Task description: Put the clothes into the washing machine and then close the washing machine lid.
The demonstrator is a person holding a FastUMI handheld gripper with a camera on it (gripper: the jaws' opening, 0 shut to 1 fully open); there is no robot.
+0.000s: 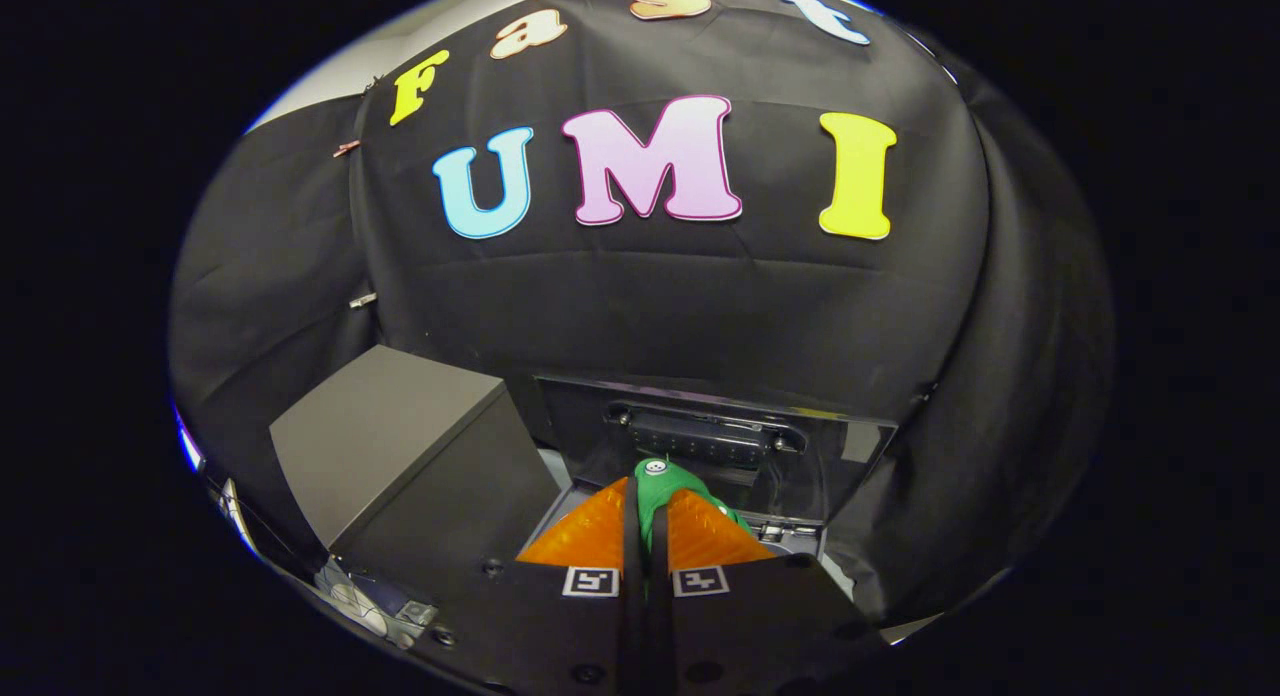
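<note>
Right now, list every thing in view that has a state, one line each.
gripper: fingers shut on the green garment.
green garment: pinched between the fingers, held up, sticking out past them.
washing machine lid: raised open, upright beyond the fingers.
grey box: closed, standing beside the washing machine.

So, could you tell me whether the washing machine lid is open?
Open: the dark glossy lid stands raised beyond the hand-held gripper, shut on green cloth.

Dim booth, sharp centre, strong fisheye edge warping
</note>
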